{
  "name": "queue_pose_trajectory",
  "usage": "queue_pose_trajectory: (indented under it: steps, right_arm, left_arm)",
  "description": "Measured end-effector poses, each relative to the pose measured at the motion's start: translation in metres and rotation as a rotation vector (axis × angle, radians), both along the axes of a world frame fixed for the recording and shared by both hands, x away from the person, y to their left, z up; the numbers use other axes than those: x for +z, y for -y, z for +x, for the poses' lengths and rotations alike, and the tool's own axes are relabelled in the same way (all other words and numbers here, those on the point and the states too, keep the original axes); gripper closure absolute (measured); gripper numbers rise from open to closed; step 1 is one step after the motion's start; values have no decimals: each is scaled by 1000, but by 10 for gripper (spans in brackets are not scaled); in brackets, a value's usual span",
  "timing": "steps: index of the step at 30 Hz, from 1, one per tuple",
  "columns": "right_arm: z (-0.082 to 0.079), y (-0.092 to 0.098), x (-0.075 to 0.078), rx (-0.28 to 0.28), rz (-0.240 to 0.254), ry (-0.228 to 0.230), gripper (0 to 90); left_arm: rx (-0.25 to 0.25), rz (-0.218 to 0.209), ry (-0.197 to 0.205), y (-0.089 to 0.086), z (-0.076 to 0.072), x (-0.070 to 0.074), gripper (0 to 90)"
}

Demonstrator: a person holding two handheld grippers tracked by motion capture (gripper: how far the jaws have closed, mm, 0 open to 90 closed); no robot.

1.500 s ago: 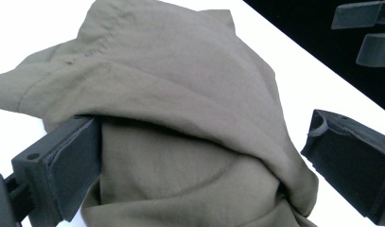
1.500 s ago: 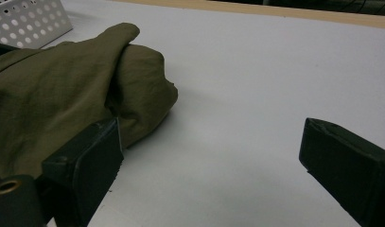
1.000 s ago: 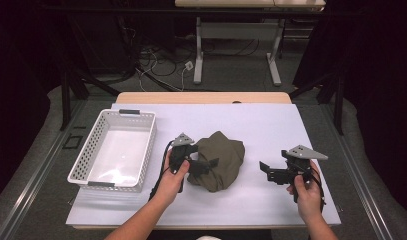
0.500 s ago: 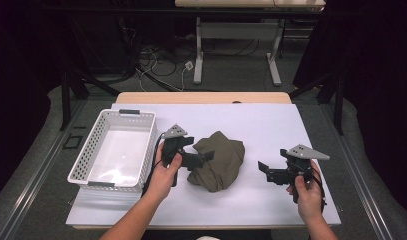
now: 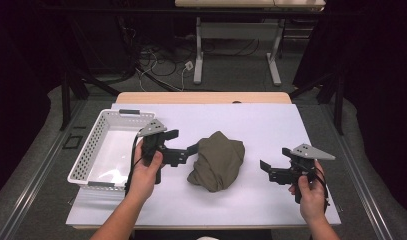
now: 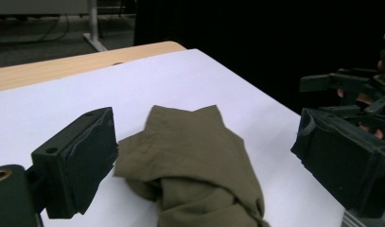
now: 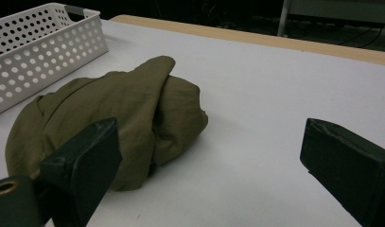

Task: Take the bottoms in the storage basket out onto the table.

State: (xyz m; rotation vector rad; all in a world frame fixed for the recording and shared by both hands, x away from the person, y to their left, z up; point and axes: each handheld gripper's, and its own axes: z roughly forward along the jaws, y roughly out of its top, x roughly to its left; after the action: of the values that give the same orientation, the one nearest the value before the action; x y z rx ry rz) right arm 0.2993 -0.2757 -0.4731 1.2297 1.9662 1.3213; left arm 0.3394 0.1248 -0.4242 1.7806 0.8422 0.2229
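1. Since a second ago our left tool (image 5: 190,150) has drawn back from the olive cloth (image 5: 217,161); it was against the bundle's left side then, and now it sits between the cloth and the white basket (image 5: 86,159), tips just beside the cloth's left edge.
2. We see its jaws standing wide apart in the left gripper view, with the cloth (image 6: 195,163) lying between and beyond them, nothing clamped.
3. Our right tool (image 5: 265,169) has barely shifted: it hovers to the right of the cloth, well apart from it, jaws spread wide and holding nothing.
4. From the right gripper view the cloth (image 7: 109,118) is a crumpled heap on the white tabletop (image 7: 275,94), the perforated basket (image 7: 43,52) beyond it.
5. The cloth rests near the tabletop's middle, much as before, outside the basket.
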Motion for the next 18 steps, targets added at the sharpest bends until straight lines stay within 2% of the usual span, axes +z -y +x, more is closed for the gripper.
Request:
queue_pose_trajectory:
  steps: [3,4,7,8,9,13,16,17,18]
  right_arm:
    - [-1,-1,2,4,3,3,57]
    - [-2,-2,3,9,7,7,57]
    - [-3,-2,5,14,5,2,58]
    - [-4,-3,6,16,4,12,57]
    - [-5,-3,7,16,9,11,57]
    - [-6,-3,8,21,10,12,57]
    - [-5,-4,7,20,10,12,58]
    - [-5,-4,7,20,10,12,58]
    - [-5,-3,7,19,5,5,58]
  left_arm:
    - [12,16,8,-9,-4,2,65]
    - [30,30,28,-17,-8,4,65]
    - [49,37,46,-25,-12,5,64]
    - [62,31,59,-33,-16,5,64]
    - [72,15,61,-37,-18,5,64]
    - [91,-2,64,-49,-22,2,64]
    - [116,-33,75,-67,-26,-5,62]
    - [116,-33,75,-67,-26,-5,61]
    - [128,-37,72,-75,-26,-9,61]
